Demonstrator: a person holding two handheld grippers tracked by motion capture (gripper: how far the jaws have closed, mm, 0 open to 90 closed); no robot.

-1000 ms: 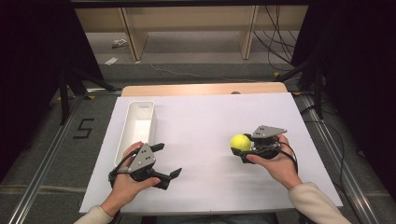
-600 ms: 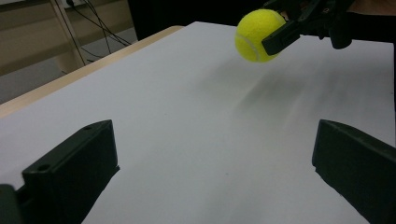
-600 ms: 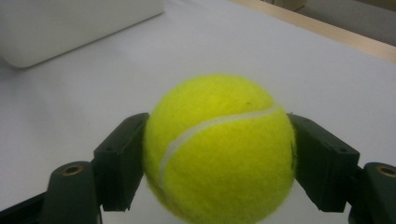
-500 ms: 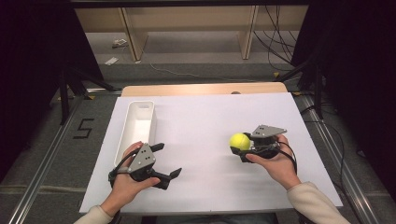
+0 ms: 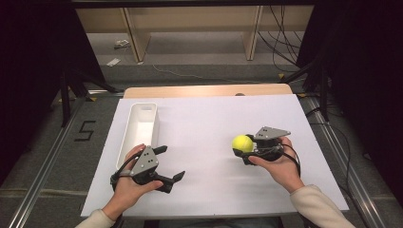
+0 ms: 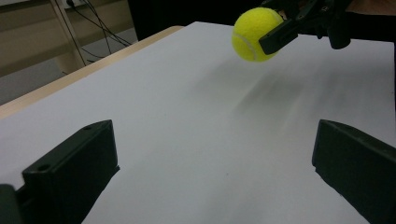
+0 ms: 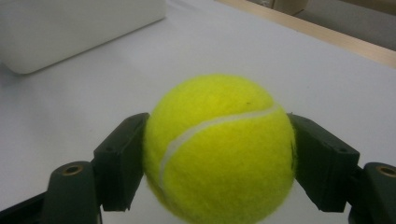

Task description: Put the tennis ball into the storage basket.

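Observation:
A yellow tennis ball [image 5: 243, 143] is clamped between the jaws of my right gripper [image 5: 243, 150] at the right of the white table, lifted a little off the surface. Up close, the ball [image 7: 219, 147] has a black jaw pressed on each side. My left gripper [image 5: 170, 164] rests at the front left, open, with nothing between its jaws. From it, the ball [image 6: 256, 33] and the right gripper's fingers [image 6: 280, 35] appear at the top, above a shadow on the table.
A long white tray [image 5: 129, 134] lies at the left, just beyond my left hand; its wall [image 7: 70, 28] also stands in the right gripper view. The wooden table edge [image 5: 204, 90] runs along the back. Cables and shelf legs are on the floor beyond.
The right gripper and ball have shifted very slightly. The left gripper has stayed where it was.

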